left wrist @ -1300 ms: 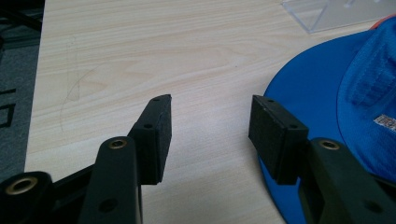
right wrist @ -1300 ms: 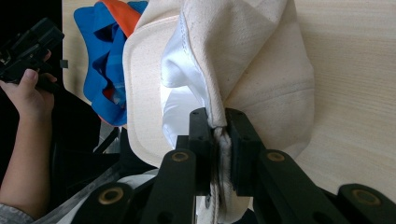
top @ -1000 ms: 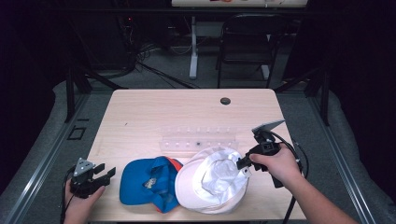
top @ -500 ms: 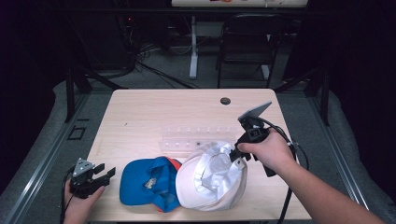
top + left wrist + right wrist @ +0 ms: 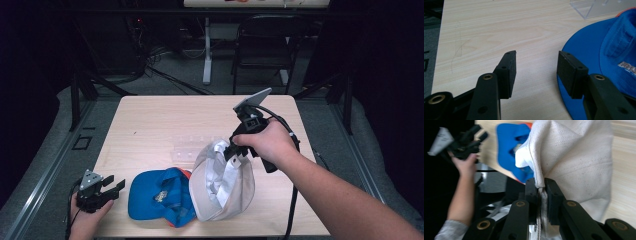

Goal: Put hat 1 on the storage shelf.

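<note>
Right gripper view: white cap (image 5: 574, 157) between claw (image 5: 541, 195) jaws.

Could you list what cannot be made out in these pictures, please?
- Small logo on the blue fabric cap: too small in the high view, cut off by the edge in the left gripper view.
- Clear plastic rack: faint, partly behind the white fabric cap.
- Right tongs: the pinched cap part is hidden between them.

The table (image 5: 150, 125) is pale wood-grain, smooth and matt. The white cap (image 5: 579, 155) is coarse woven cloth; the blue cap (image 5: 599, 50) is fine matt fabric with stitched lettering. The clear stand (image 5: 596, 7) is glossy transparent plastic. Gripper pads (image 5: 509, 72) are matt black.
</note>
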{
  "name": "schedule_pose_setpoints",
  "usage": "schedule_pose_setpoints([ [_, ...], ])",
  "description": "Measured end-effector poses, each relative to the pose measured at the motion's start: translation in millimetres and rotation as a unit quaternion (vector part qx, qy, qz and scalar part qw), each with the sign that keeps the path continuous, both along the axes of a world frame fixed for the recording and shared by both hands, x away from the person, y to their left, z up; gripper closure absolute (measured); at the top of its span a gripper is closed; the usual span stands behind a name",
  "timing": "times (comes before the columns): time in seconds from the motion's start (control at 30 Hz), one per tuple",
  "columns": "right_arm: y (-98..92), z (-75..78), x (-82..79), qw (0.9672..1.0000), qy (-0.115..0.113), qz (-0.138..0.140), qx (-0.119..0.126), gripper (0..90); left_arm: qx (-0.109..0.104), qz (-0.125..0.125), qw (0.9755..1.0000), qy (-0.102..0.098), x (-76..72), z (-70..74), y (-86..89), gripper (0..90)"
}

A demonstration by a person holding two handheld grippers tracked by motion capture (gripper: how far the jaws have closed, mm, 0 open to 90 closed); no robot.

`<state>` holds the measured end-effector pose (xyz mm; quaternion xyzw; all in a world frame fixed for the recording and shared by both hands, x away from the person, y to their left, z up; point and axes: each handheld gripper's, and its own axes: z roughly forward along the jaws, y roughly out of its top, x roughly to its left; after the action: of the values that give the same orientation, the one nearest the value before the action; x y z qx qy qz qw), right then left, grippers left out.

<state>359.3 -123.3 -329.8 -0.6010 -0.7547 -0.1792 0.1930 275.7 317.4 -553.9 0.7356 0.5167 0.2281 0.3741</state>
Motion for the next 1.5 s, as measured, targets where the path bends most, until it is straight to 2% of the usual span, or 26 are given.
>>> schedule_pose_setpoints([
  [0.07, 3.0, 4.9, 0.9, 0.9997, 0.001, -0.009, 0.023, 82.0, 0.000, -0.001, 1.0000, -0.001, -0.5, 0.8, -0.3, 50.0],
  [0.17, 0.5, 11.0, 3.0, 0.9983, 0.011, -0.015, 0.055, 82.0, -0.012, -0.007, 0.9999, -0.004, -1.1, 1.8, 0.5, 49.0],
  [0.2, -1.2, 11.9, 2.7, 0.9971, 0.011, -0.026, 0.070, 82.0, -0.014, -0.009, 0.9999, -0.001, -1.3, 2.5, 0.7, 49.0],
  [0.3, -10.8, 15.9, 3.6, 0.9944, 0.016, -0.040, 0.097, 82.0, -0.023, -0.014, 0.9996, -0.010, -3.1, 6.4, -0.8, 49.2],
  [0.33, -14.3, 15.7, 3.8, 0.9931, 0.007, -0.045, 0.108, 82.1, -0.021, -0.015, 0.9995, -0.015, -4.1, 9.0, -2.0, 49.2],
  [0.37, -18.0, 16.5, 4.2, 0.9919, 0.008, -0.050, 0.116, 82.1, -0.020, -0.014, 0.9993, -0.028, -5.3, 11.1, -3.9, 49.1],
  [0.47, -26.9, 21.9, 6.4, 0.9890, 0.009, -0.062, 0.134, 82.0, -0.017, -0.019, 0.9991, -0.034, -7.7, 17.5, -7.8, 48.9],
  [0.6, -35.4, 28.0, 10.0, 0.9842, 0.000, -0.071, 0.162, 82.1, -0.014, -0.050, 0.9973, -0.051, -11.8, 34.2, -27.9, 49.1],
  [0.63, -36.7, 28.4, 11.2, 0.9819, -0.002, -0.077, 0.173, 82.1, -0.007, -0.061, 0.9967, -0.053, -12.4, 37.5, -33.6, 49.1],
  [0.67, -39.0, 28.9, 12.9, 0.9812, -0.004, -0.073, 0.178, 82.1, 0.000, -0.072, 0.9960, -0.053, -13.1, 41.1, -39.1, 49.1],
  [0.7, -40.1, 29.5, 13.8, 0.9801, -0.005, -0.079, 0.182, 82.0, 0.000, -0.072, 0.9960, -0.053, -13.1, 41.1, -39.1, 49.4],
  [0.73, -40.1, 29.5, 13.8, 0.9801, -0.005, -0.079, 0.182, 82.0, 0.004, -0.084, 0.9948, -0.057, -13.9, 44.6, -44.6, 49.4],
  [0.77, -42.4, 29.6, 16.8, 0.9772, -0.010, -0.082, 0.196, 82.0, 0.014, -0.105, 0.9923, -0.064, -14.4, 52.4, -55.5, 49.4],
  [0.8, -43.2, 29.6, 18.1, 0.9751, -0.012, -0.086, 0.204, 82.1, 0.020, -0.113, 0.9908, -0.072, -14.5, 56.5, -61.1, 49.4],
  [0.83, -43.9, 29.9, 19.7, 0.9734, -0.015, -0.089, 0.211, 82.1, 0.020, -0.113, 0.9908, -0.072, -14.5, 56.5, -61.1, 49.3],
  [0.87, -44.5, 30.6, 21.2, 0.9711, -0.016, -0.091, 0.220, 82.1, 0.033, -0.131, 0.9874, -0.082, -13.7, 65.3, -71.8, 48.7],
  [0.97, -43.0, 32.5, 25.8, 0.9639, -0.025, -0.101, 0.245, 82.1, 0.048, -0.156, 0.9818, -0.097, -11.5, 76.0, -87.1, 48.6],
  [1.03, -41.5, 33.8, 29.4, 0.9609, -0.030, -0.104, 0.255, 82.1, 0.055, -0.165, 0.9790, -0.107, -8.6, 80.4, -96.7, 48.6],
  [1.1, -38.2, 34.9, 33.6, 0.9570, -0.035, -0.112, 0.265, 82.0, 0.059, -0.171, 0.9774, -0.110, -4.8, 84.5, -105.8, 49.7],
  [1.2, -33.7, 35.4, 40.4, 0.9534, -0.040, -0.116, 0.276, 82.0, 0.058, -0.184, 0.9741, -0.118, -1.5, 90.3, -118.6, 51.1],
  [1.27, -30.2, 36.4, 45.3, 0.9508, -0.045, -0.121, 0.282, 82.0, 0.060, -0.194, 0.9703, -0.131, -0.1, 96.2, -129.8, 51.2],
  [1.4, -23.2, 38.4, 54.7, 0.9487, -0.053, -0.129, 0.284, 82.0, 0.069, -0.212, 0.9647, -0.141, 5.5, 105.1, -151.2, 50.1],
  [1.5, -18.2, 39.5, 60.7, 0.9450, -0.059, -0.138, 0.291, 82.0, 0.071, -0.225, 0.9622, -0.135, 10.2, 105.7, -167.7, 49.4],
])
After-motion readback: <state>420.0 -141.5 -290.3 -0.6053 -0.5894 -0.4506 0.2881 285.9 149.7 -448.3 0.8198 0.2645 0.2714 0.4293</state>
